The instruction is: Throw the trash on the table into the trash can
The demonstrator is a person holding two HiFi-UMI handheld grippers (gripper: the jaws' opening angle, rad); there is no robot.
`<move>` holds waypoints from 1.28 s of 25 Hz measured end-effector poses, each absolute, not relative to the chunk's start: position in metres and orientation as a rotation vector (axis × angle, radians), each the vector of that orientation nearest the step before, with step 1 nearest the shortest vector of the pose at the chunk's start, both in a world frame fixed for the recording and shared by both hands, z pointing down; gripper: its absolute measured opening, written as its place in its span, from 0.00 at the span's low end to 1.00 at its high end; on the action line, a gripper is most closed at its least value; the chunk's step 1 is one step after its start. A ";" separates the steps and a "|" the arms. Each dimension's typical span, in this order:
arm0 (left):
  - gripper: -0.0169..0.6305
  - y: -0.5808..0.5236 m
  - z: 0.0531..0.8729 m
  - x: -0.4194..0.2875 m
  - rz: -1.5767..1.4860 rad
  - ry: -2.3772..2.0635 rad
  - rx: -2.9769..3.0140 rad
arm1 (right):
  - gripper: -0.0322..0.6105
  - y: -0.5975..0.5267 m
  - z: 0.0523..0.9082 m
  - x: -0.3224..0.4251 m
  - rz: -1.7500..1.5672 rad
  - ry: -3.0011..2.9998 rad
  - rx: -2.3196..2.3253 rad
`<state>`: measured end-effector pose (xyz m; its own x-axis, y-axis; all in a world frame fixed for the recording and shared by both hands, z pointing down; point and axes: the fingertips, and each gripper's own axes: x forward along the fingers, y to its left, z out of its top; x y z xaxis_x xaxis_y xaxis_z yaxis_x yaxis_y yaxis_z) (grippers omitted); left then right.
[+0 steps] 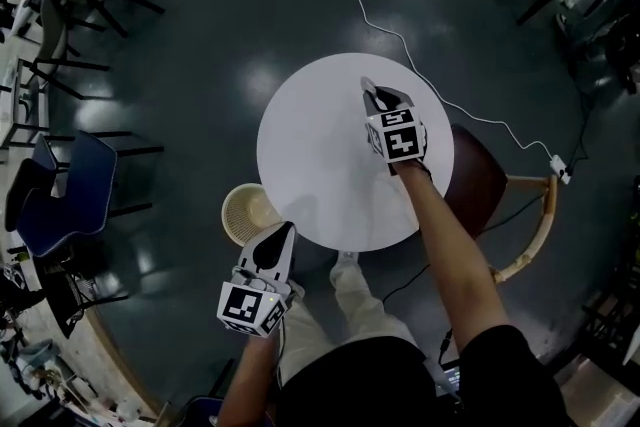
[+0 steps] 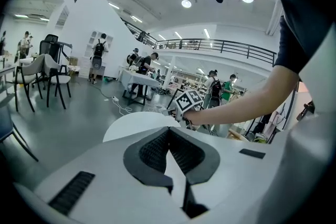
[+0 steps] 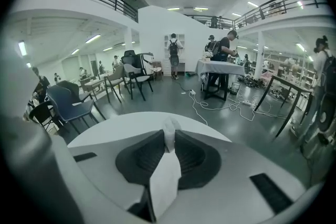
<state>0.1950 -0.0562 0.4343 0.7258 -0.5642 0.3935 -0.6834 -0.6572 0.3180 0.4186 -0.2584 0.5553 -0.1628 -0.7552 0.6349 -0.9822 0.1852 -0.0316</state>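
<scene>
In the right gripper view, the right gripper [image 3: 169,135] has its two dark ribbed pads nearly together, pinching a white tissue [image 3: 165,178]. The tissue is one soft, thin piece. A crumpled knob of it pokes out past the tips at mid-frame, and a flat strip runs back between the pads toward the lower edge. It is the only piece of trash that shows. In the head view this gripper [image 1: 371,93] sits right of centre, over the upper right part of the round white table [image 1: 320,155].

In the left gripper view, the left gripper [image 2: 169,130] has its jaws closed, with the pad tips meeting and nothing between them. In the head view it [image 1: 283,231] sits at lower centre-left, its tips at the table's lower left edge, just beside a beige woven trash can [image 1: 243,212] that stands on the dark floor against that edge.

There are two grippers, one table and one trash can. One brown wooden chair [image 1: 485,190] stands at the table's right side, and a white cable [image 1: 400,35] trails across the floor above
</scene>
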 end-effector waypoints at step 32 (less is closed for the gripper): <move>0.05 0.013 0.373 -0.002 0.249 -1.309 2.395 | 0.16 -0.172 0.445 0.155 0.487 -2.265 1.401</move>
<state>-0.0023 0.0126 0.3735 0.5462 -0.7661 0.3387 -0.8370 -0.4826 0.2580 0.1546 -0.1718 0.4447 -0.3966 -0.7501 0.5292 -0.9013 0.4277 -0.0692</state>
